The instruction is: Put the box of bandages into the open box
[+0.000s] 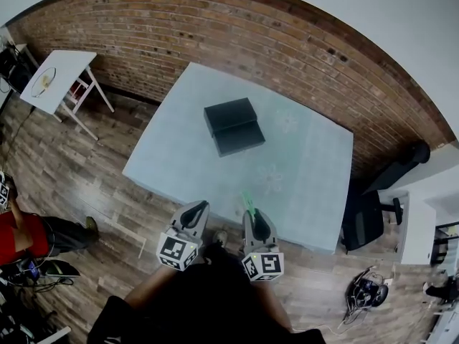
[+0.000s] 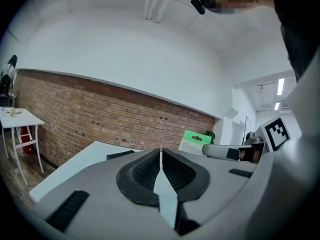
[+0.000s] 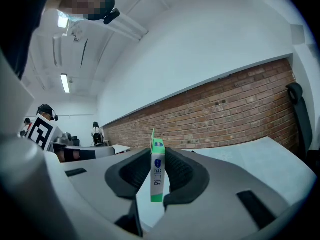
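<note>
Looking down on a wood-plank floor (image 1: 86, 185) running under everything, with a brick wall (image 1: 215, 27) curving along the far side. Standing in the middle, and taking up most of the room between the wall and the person: a pale blue-grey table (image 1: 301, 170).

Flanking it on the left, well apart, a white side table (image 1: 61, 77) on folding legs; on the right, just beside the table's corner, a black office chair (image 1: 366, 213). Sitting low at the far left edge, a person (image 1: 21, 235) in red. Lying on the floor at the lower right, a tangle of cables (image 1: 366, 290).

Resting near the table's middle, the open box (image 1: 233, 126), black, its two halves lying side by side. Separating it from both grippers: a stretch of table top.

Hovering at the table's near edge, the left gripper (image 1: 195, 210) and the right gripper (image 1: 257, 221), close beside each other and pointing toward the open box.

Keeping nothing: in its own view, the left gripper (image 2: 161, 159) showing its jaws pressed together, with only a thin slit between the pads.

Clamping the box of bandages (image 3: 157, 171) upright and edge-on between the pads of the right gripper (image 3: 157, 156). Showing as a green sliver (image 1: 249, 201) from the head view, poking past the jaw tips over the table's near edge, well apart from the open box.
</note>
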The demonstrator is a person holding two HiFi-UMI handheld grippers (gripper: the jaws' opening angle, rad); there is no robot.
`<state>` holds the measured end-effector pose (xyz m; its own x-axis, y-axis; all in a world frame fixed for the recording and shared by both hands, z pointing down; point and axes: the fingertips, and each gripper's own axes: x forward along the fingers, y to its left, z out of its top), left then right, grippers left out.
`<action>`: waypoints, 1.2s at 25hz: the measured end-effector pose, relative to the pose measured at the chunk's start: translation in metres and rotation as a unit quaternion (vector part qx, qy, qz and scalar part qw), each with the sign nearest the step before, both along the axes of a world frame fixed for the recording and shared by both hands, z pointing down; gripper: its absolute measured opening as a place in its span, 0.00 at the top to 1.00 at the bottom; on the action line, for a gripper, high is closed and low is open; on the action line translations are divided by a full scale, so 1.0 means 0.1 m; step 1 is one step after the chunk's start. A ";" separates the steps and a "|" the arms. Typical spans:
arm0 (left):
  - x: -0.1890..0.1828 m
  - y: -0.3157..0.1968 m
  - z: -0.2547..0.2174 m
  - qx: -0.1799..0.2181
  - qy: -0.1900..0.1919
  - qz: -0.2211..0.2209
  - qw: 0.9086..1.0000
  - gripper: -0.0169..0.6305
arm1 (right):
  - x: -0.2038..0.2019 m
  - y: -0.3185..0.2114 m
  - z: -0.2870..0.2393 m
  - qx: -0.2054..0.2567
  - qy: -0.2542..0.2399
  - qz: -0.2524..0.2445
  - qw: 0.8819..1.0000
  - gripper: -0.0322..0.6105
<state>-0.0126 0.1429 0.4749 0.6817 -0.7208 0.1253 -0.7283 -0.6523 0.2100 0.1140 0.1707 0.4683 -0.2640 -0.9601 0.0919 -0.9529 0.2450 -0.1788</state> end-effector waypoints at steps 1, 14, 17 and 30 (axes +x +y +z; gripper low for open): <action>0.06 -0.06 0.00 -0.002 -0.001 -0.002 1.000 0.91 | 0.06 -0.06 0.01 -0.002 -0.001 -0.003 1.000 0.80; 0.74 -0.63 0.08 -0.015 -0.014 -0.028 0.999 0.91 | 0.70 -0.80 0.12 -0.007 -0.005 -0.039 0.999 0.80; 0.77 -0.67 0.09 -0.019 -0.016 -0.033 0.999 0.91 | 0.79 -0.87 0.14 -0.012 -0.007 -0.038 0.999 0.80; 0.78 -1.16 0.08 -0.012 -0.011 -0.022 1.000 0.91 | 0.78 -1.19 0.15 -0.017 0.000 -0.024 1.000 0.80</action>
